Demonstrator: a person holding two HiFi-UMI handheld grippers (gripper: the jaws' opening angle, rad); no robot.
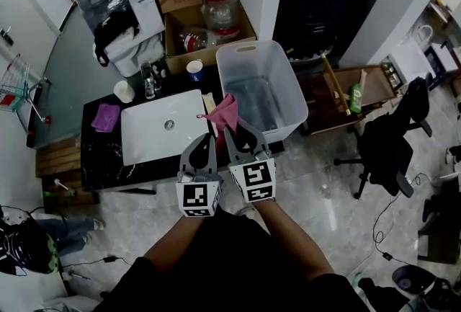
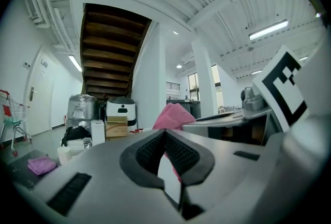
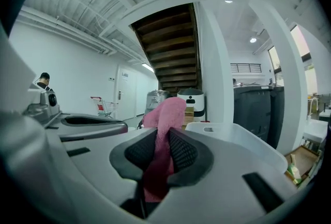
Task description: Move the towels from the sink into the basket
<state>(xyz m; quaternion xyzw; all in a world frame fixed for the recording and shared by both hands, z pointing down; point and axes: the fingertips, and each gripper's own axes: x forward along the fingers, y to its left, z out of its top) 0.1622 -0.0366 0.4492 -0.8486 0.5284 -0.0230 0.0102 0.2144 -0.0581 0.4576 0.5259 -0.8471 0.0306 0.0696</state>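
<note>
My right gripper [image 1: 238,132] pinches the pink towel [image 1: 226,113] between its ribbed pads. In the right gripper view the cloth stands up in a bunch above the right gripper [image 3: 161,137] and a darker tail hangs down behind the pads, so the pink towel [image 3: 166,113] is clamped about midway along. From the head view the towel sits at the far tip of that gripper, up off the counter [image 1: 101,159], just right of the white sink [image 1: 144,137] and against the near left wall of the clear plastic basket [image 1: 295,98]. The basket's rim [image 3: 232,135] shows immediately right of the towel. My left gripper [image 1: 204,143] is close beside the right one, on its left, over the sink's right edge. Its jaws are pressed together at the tips with nothing caught between them. In the left gripper view the towel [image 2: 173,116] shows beyond and to the right of the left gripper [image 2: 165,135], apart from its pads. A second, purple towel [image 1: 106,117] lies flat on the counter left of the sink, well away from both grippers.
</note>
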